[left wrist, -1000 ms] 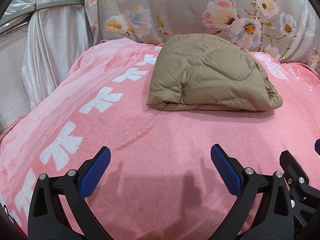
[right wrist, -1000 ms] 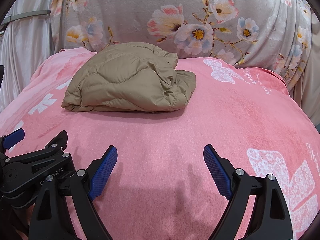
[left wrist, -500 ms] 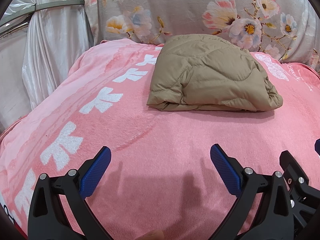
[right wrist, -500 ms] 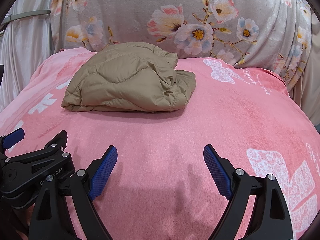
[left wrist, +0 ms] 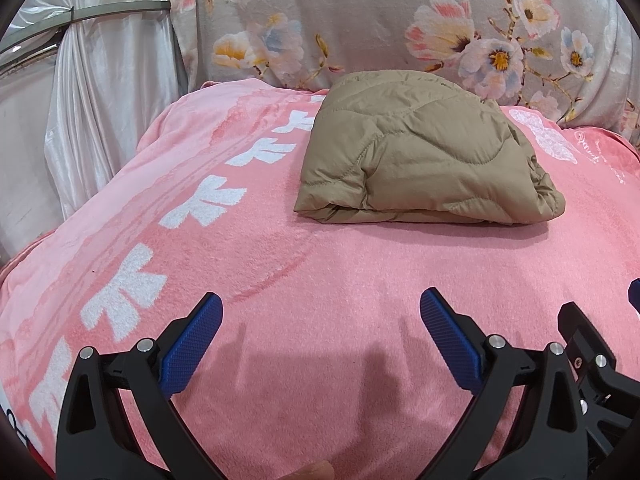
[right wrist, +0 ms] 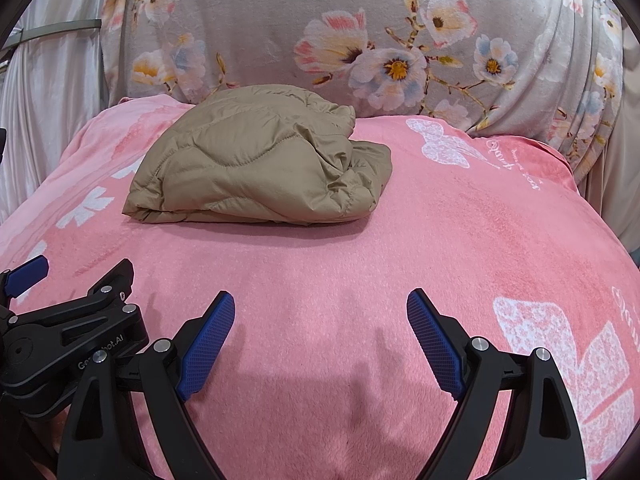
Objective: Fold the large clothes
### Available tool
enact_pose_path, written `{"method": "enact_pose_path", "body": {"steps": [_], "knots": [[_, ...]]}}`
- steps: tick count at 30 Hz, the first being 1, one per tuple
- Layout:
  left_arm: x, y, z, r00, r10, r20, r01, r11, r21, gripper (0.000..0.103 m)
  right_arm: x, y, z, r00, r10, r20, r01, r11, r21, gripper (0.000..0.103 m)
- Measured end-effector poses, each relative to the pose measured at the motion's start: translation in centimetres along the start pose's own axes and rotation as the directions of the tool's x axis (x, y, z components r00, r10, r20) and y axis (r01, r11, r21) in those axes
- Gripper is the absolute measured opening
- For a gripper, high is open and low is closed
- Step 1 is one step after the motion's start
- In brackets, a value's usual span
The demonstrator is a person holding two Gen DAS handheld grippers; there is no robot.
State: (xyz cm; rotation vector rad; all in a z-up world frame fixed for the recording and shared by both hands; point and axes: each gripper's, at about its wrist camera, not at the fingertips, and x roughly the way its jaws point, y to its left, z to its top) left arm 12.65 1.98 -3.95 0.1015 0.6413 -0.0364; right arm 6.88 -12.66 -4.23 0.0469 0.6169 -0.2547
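Observation:
A tan quilted jacket (left wrist: 424, 152) lies folded into a thick bundle at the far middle of a pink blanket (left wrist: 304, 280); it also shows in the right wrist view (right wrist: 256, 160). My left gripper (left wrist: 320, 304) is open and empty, hovering over the blanket well in front of the jacket. My right gripper (right wrist: 320, 300) is open and empty, beside the left one and also short of the jacket. The left gripper's body (right wrist: 72, 332) shows at the lower left of the right wrist view.
A grey floral cloth (right wrist: 360, 40) rises behind the blanket. A white satin curtain (left wrist: 100, 100) with a metal rail hangs at the left. The blanket (right wrist: 480, 240) has white bow prints and drops off at its left and right edges.

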Motion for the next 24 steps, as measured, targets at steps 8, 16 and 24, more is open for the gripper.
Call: {"method": "enact_pose_path", "body": {"steps": [8,16,24], "knots": [[-0.04,0.01,0.06,1.0,-0.001,0.001,0.001,1.0,0.001,0.093,0.04,0.06,0.02,1.0,-0.001,-0.001,0.001,1.0,-0.002,0.086],[-0.1,0.11,0.15,1.0,0.002,0.005,-0.002,1.0,0.001,0.091,0.03,0.2,-0.01,1.0,-0.001,0.001,0.001,1.0,0.0,0.086],[-0.28,-0.26,0.05,1.0,0.008,0.019,-0.008,1.0,0.01,0.087,0.06,0.15,0.01,1.0,-0.003,0.0,0.003,1.0,-0.001,0.086]]}}
